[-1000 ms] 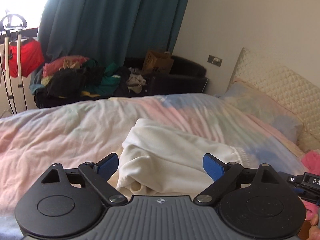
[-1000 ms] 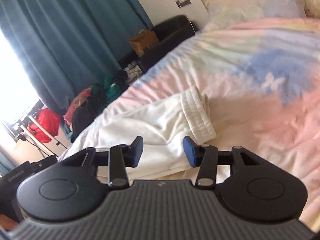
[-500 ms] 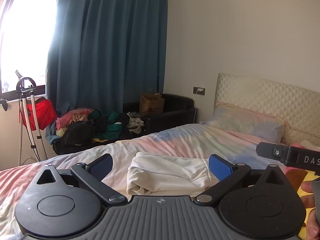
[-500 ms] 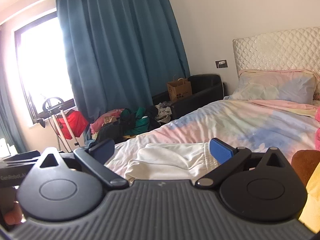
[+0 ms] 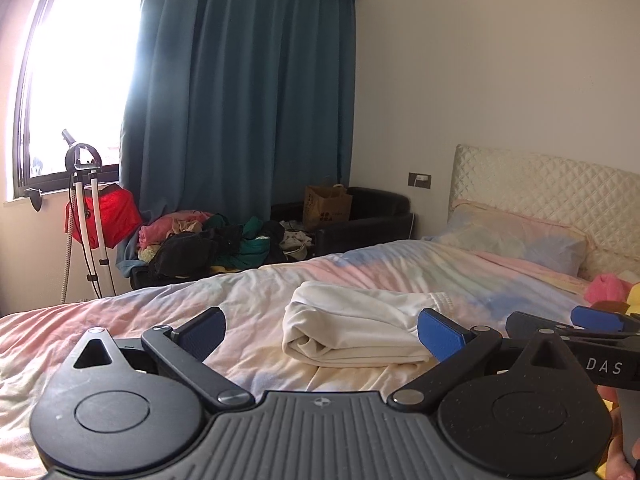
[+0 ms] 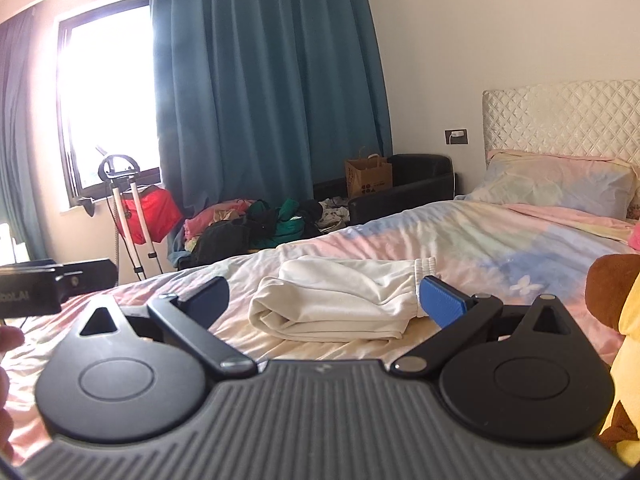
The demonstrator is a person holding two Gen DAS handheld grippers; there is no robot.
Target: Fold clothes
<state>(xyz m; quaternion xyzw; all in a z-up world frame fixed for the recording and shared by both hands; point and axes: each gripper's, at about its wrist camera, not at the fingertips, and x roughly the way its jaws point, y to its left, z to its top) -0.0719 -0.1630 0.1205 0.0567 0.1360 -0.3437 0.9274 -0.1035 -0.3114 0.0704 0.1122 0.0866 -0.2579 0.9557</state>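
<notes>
On the bed (image 5: 120, 320), folded white trousers (image 5: 356, 328) lie released, both my grippers drawn back from them.

My left gripper (image 5: 320, 326) and right gripper (image 6: 324, 298) now stand fully spread and empty; a second ago they hung close over the trousers, the right one half closed, and its jaws have just been opening with nothing between them. Both now sit back from the trousers, which rest as a neat bundle near the bed's middle, well short of the pillow (image 6: 560, 184). I judge this garment finished; the clothes pile (image 5: 208, 244) beyond the bed likely supplies the next.
</notes>
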